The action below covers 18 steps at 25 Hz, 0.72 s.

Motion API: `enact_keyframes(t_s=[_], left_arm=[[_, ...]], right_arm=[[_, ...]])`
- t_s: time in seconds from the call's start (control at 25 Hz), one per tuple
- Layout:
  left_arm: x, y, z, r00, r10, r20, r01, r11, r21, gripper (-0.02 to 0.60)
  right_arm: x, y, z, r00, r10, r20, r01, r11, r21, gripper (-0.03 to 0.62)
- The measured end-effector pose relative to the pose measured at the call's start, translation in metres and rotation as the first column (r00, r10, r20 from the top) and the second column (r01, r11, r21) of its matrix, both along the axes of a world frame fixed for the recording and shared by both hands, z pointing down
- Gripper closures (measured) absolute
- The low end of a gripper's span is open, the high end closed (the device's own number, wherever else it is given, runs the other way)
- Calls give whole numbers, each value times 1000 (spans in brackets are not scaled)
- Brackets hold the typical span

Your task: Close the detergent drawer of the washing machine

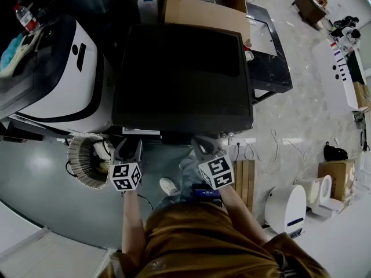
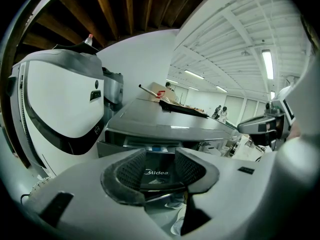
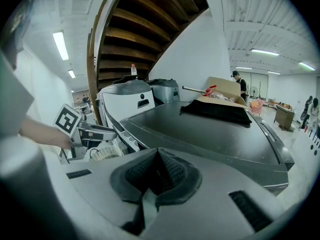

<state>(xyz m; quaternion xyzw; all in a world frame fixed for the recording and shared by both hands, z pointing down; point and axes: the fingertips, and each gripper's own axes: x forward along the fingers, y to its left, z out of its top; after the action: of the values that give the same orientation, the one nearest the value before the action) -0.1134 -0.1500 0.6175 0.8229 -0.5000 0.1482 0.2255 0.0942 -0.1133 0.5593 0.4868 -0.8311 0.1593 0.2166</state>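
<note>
The dark grey washing machine (image 1: 182,77) fills the middle of the head view. Its detergent drawer (image 1: 141,131) juts slightly from the front left, showing a pale strip. In the left gripper view the drawer's dark front (image 2: 156,173), printed "Midea", sits between the pads. My left gripper (image 1: 128,147) (image 2: 160,159) is open just in front of that drawer; contact cannot be told. My right gripper (image 1: 203,145) (image 3: 156,171) is shut on nothing, held before the machine's front right, over its lid (image 3: 210,134).
A white appliance (image 1: 64,74) stands left of the machine. A cardboard box (image 1: 203,10) lies behind it and a black table (image 1: 269,57) to its right. A coiled round object (image 1: 87,161) lies on the floor by my left gripper; a wooden pallet (image 1: 243,181) and white unit (image 1: 287,207) are right.
</note>
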Motion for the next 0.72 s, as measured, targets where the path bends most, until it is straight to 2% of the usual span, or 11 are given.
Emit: enact_keyframes(t_s=[0.72], left_arm=[[6, -22, -1, 1000, -21, -16, 21, 1000, 13, 390]], right_arm=[[6, -11, 0, 1000, 8, 3, -8, 1000, -12, 582]])
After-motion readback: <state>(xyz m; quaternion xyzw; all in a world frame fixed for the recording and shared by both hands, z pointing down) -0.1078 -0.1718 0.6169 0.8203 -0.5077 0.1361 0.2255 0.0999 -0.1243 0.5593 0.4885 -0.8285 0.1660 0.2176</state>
